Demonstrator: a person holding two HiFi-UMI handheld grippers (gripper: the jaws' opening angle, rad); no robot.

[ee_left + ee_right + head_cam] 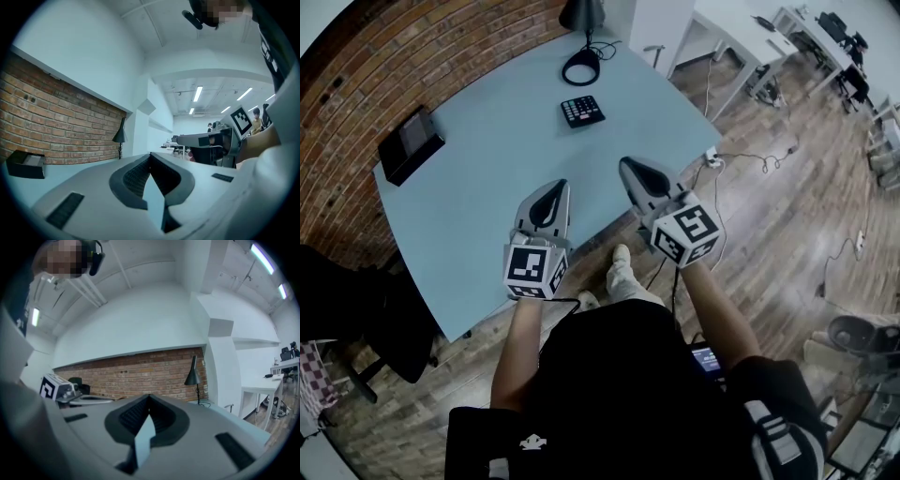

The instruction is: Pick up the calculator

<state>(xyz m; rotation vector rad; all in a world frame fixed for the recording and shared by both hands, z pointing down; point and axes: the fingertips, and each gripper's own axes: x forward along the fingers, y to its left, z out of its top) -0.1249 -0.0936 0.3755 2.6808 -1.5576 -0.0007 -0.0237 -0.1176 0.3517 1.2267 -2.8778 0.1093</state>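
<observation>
— Well, where's the calculator (582,112)?
— Flat on the blue table (478,159), toward its far side, well ahead of my tools.
— Jaws?
— Left gripper (554,186) and right gripper (629,163) both clenched, nothing between them.

Right tool (149,400), jaws together, brick wall (126,376) behind, black lamp (192,373) right

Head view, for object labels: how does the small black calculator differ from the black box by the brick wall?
The small black keypad calculator is flat, with rows of pale keys; the black rectangular box is larger, thicker and keyless. The calculator lies near the black desk lamp; the box sits at the left edge beside the brick wall. Both are dark and rest on the pale blue table.
</observation>
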